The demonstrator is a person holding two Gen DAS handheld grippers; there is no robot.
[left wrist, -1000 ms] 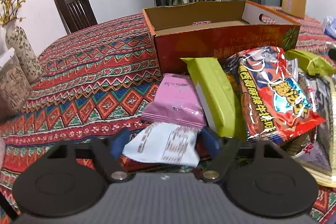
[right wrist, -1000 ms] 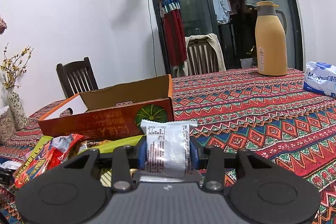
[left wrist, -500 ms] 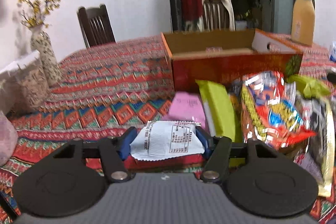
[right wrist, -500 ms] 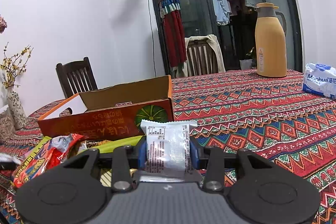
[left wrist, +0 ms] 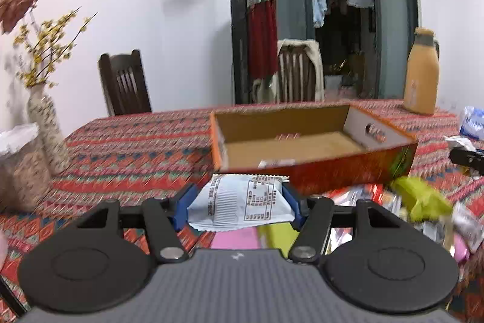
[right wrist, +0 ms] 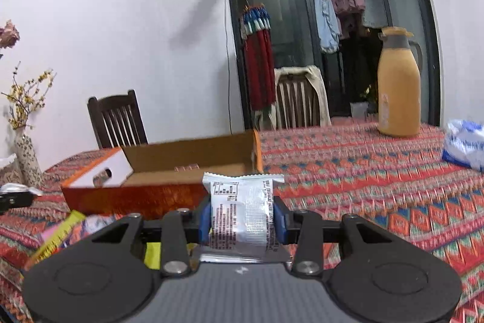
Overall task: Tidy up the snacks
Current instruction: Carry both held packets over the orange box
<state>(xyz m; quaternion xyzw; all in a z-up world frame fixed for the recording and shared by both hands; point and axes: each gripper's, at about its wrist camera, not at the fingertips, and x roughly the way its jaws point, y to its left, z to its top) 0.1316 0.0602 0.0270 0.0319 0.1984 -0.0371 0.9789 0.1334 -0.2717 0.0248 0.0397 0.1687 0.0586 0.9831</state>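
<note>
My left gripper (left wrist: 240,206) is shut on a small white snack packet (left wrist: 242,203), held above the table just in front of the open orange cardboard box (left wrist: 311,141). A small packet (left wrist: 276,162) lies inside the box. My right gripper (right wrist: 243,221) is shut on another white snack packet (right wrist: 242,214), raised near the box's right front corner (right wrist: 187,171). A pile of snacks lies below: a pink packet (left wrist: 236,238), a green packet (left wrist: 420,199) and a yellow-green pack (right wrist: 56,238).
A patterned red tablecloth (right wrist: 363,171) covers the table. An orange thermos (right wrist: 398,84) and a blue-white tissue pack (right wrist: 464,144) stand at the far right. A vase with yellow flowers (left wrist: 45,129) and a tissue box (left wrist: 21,162) stand left. Chairs (left wrist: 125,84) line the far side.
My left gripper has lifted its white packet off the snack pile and moved toward the box, so I look into it. My right gripper has risen a little with its packet.
</note>
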